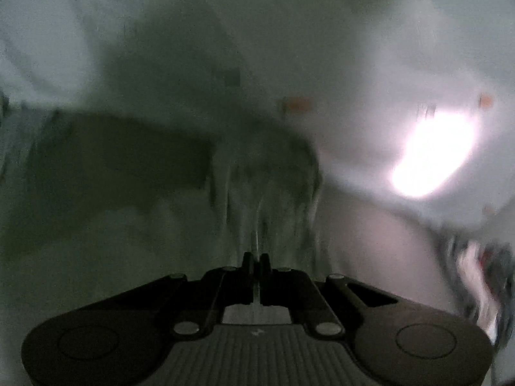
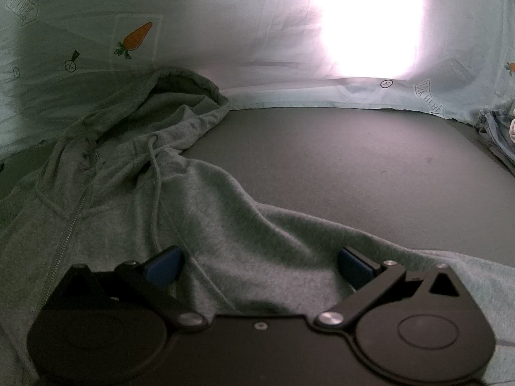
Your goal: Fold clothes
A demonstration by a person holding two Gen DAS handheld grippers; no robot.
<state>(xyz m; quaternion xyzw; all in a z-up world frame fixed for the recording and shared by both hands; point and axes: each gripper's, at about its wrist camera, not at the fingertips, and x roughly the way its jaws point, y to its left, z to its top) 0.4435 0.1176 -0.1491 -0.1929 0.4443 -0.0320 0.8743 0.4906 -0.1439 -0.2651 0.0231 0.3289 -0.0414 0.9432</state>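
A grey-green zip hoodie lies spread on a dark mat, with its hood at the back, a zipper at the left and a drawstring trailing down the chest. My right gripper stands open low over the hoodie, a blue pad on each side of a flat stretch of cloth. The left wrist view is motion-blurred. There my left gripper is shut on a thin fold of the hoodie, which runs away from the fingertips in taut pleats.
A pale sheet printed with carrots rises behind the mat, with a bright glare on it. A folded denim piece lies at the mat's far right. In the left wrist view a blurred patterned shape sits at the lower right.
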